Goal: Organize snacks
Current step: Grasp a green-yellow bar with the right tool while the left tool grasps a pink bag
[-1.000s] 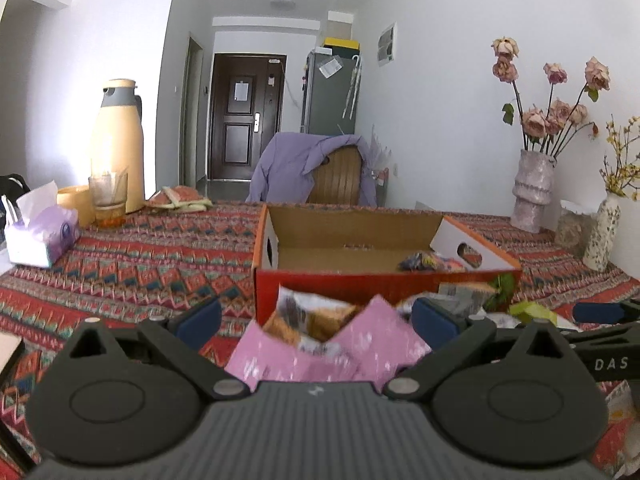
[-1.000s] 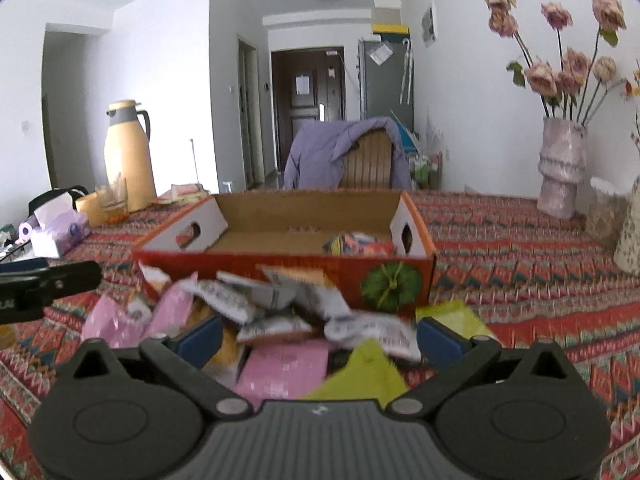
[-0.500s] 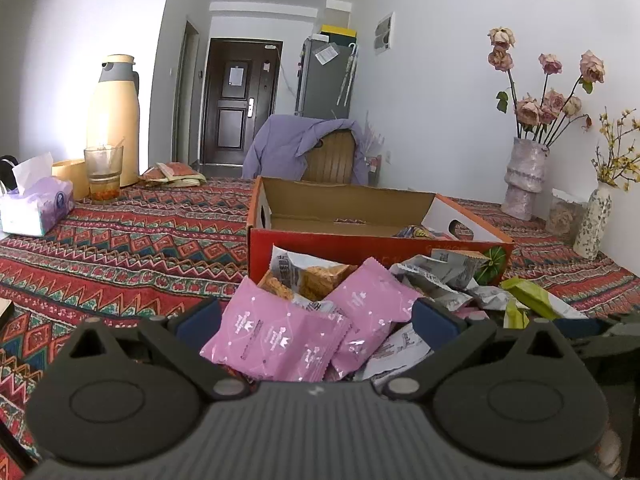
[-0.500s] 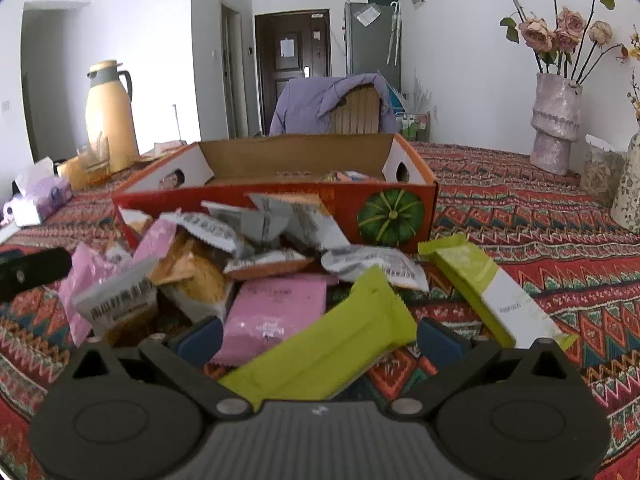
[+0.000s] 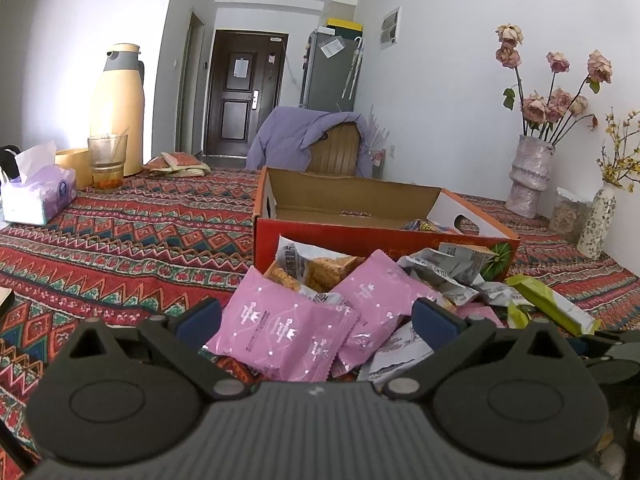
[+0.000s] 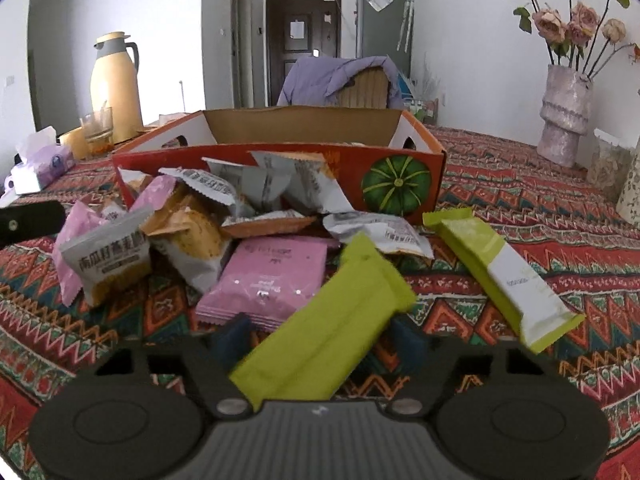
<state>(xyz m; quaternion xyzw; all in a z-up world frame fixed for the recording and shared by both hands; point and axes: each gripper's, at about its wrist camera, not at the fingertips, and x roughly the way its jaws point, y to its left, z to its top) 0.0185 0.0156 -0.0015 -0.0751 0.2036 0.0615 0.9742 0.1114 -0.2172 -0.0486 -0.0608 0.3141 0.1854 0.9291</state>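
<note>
A heap of snack packets lies on the patterned cloth in front of an open red cardboard box [image 5: 360,240] [image 6: 280,152]. My left gripper [image 5: 318,316] is open, its blue pads on either side of two pink packets [image 5: 280,332] without touching them. My right gripper [image 6: 320,340] is closing its jaws around a lime-green bar [image 6: 320,336] that lies slanted between the pads. Narrow gaps still show at both pads. A second green-and-white bar [image 6: 504,272] lies to the right. Another pink packet [image 6: 272,276] and grey-orange packets [image 6: 112,256] sit just ahead.
On the left stand a yellow thermos [image 5: 118,108], a glass [image 5: 106,160] and a tissue box [image 5: 38,196]. Vases with dried flowers [image 5: 530,176] [image 6: 564,116] line the right wall. A chair draped with a purple garment [image 5: 316,140] stands behind the box.
The right gripper has dropped toward the pile and its jaws have narrowed around the green bar. The left gripper has tipped down a little over the pink packets.
</note>
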